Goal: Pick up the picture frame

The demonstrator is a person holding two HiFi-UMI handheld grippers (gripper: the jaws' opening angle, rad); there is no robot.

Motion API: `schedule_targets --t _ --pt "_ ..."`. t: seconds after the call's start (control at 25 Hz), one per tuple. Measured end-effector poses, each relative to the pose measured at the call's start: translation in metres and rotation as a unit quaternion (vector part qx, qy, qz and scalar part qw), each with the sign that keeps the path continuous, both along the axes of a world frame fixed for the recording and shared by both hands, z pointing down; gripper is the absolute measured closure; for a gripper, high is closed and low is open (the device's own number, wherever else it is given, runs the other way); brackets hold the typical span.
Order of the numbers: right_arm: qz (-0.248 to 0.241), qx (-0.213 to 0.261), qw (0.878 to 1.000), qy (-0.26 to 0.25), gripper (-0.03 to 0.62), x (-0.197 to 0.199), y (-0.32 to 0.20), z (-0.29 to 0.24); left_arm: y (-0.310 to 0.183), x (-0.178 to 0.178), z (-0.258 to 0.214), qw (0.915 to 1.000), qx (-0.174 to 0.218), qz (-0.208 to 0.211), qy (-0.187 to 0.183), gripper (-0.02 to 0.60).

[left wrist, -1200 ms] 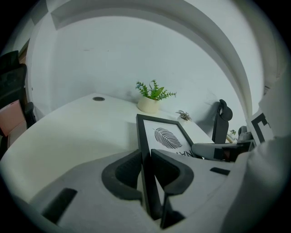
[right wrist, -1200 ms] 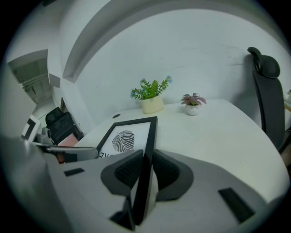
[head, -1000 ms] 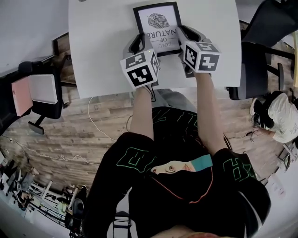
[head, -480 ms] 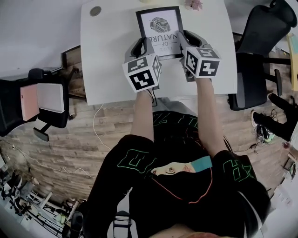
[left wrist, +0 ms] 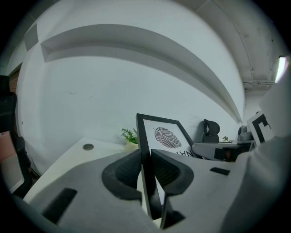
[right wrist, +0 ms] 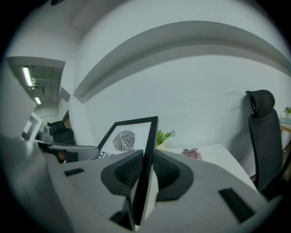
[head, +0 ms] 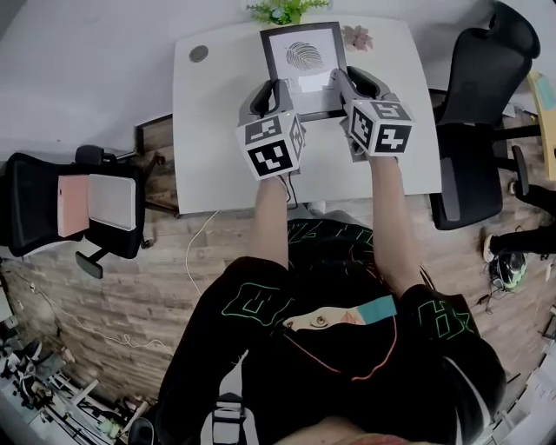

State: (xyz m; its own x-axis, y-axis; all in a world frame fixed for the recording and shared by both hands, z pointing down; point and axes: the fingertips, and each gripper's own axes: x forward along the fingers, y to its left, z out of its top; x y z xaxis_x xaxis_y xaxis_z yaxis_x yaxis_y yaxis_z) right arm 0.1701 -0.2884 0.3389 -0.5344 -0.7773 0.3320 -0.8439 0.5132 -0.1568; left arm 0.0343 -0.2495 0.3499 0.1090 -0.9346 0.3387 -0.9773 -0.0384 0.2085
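The picture frame (head: 304,57) is black with a white leaf print. It hangs above the white table (head: 217,130), held by both side edges. My left gripper (head: 271,92) is shut on its left edge, and in the left gripper view the thin black edge (left wrist: 146,173) stands squeezed between the two dark pads. My right gripper (head: 346,83) is shut on the right edge, where the frame (right wrist: 127,139) rises out of the jaws. Each gripper shows in the other's view: the right gripper (left wrist: 218,152) and the left gripper (right wrist: 68,150).
A small green plant (head: 278,10) and a pink flower (head: 356,37) sit at the table's far edge. A round cable grommet (head: 199,53) is at its far left. A black office chair (head: 486,113) stands to the right, and another chair (head: 69,204) with a pad on it to the left.
Both grippers have risen together with the frame, lifting it off the table. The table now looks smaller and farther below, and its far edge with the plant has come into view.
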Motion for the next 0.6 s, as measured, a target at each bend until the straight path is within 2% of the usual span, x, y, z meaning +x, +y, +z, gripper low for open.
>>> schedule_targets --t 0.6 --pt "0.008 0.101 0.994 -0.026 0.520 0.010 -0.001 -0.092 -0.009 0.008 -0.087 0.9951 0.093 0.016 -0.030 0.508"
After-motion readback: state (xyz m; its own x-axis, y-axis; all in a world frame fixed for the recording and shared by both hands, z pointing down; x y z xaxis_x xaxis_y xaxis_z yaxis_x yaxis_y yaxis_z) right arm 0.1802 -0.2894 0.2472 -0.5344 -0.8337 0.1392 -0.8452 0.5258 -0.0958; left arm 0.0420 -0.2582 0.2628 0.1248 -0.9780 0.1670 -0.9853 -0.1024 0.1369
